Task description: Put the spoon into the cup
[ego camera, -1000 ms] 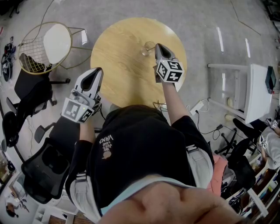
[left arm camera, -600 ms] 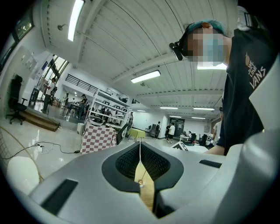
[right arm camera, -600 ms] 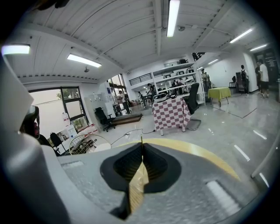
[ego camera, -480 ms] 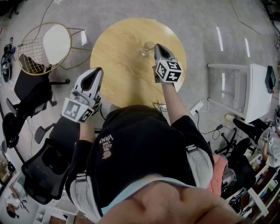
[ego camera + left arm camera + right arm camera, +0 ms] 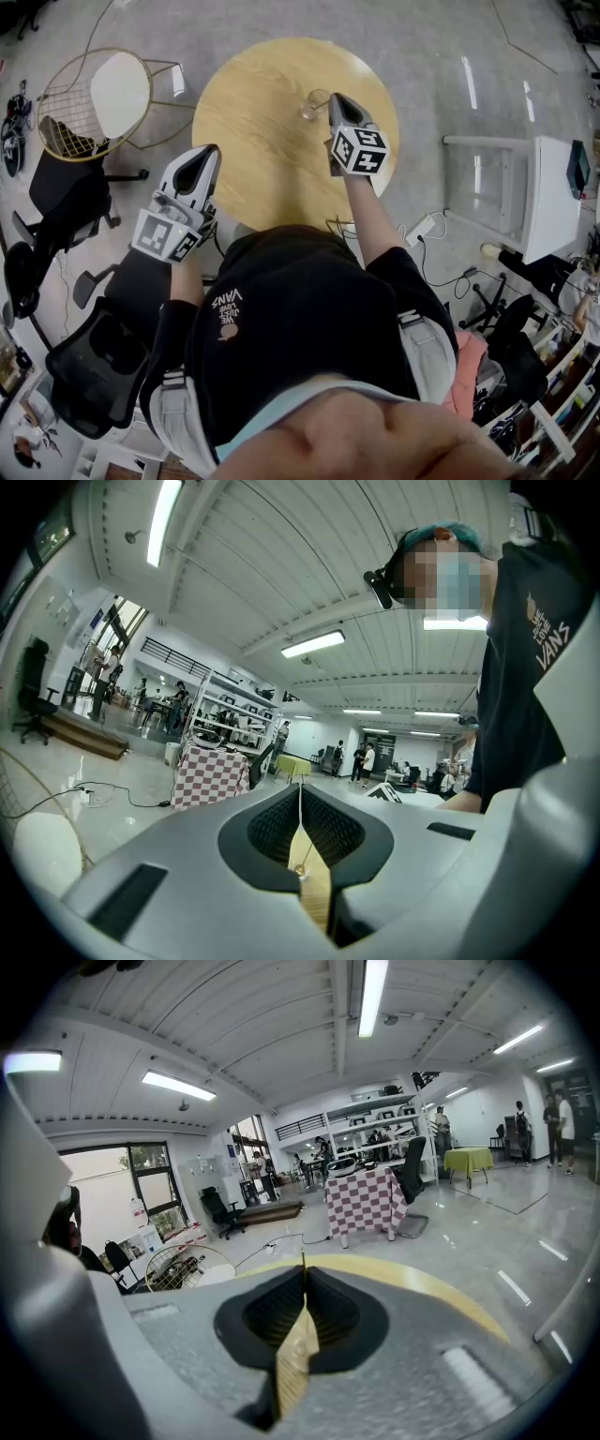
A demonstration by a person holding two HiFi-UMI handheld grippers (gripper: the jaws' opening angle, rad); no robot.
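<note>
A clear glass cup (image 5: 316, 102) stands on the far part of the round wooden table (image 5: 253, 122). My right gripper (image 5: 336, 99) hovers just right of the cup, its tips beside the rim, jaws shut with nothing showing between them (image 5: 303, 1262). My left gripper (image 5: 207, 152) hangs at the table's near left edge, also shut and holding nothing (image 5: 300, 787). No spoon shows in any view. Both gripper views look out level across the room, and the cup is not in them.
A round wire chair (image 5: 94, 94) stands left of the table, with black office chairs (image 5: 84, 366) below it. A white stand (image 5: 548, 192) and floor cables (image 5: 436, 239) lie to the right. The person's torso hides the near floor.
The right gripper has drifted slightly left, staying next to the cup. The left gripper has not moved.
</note>
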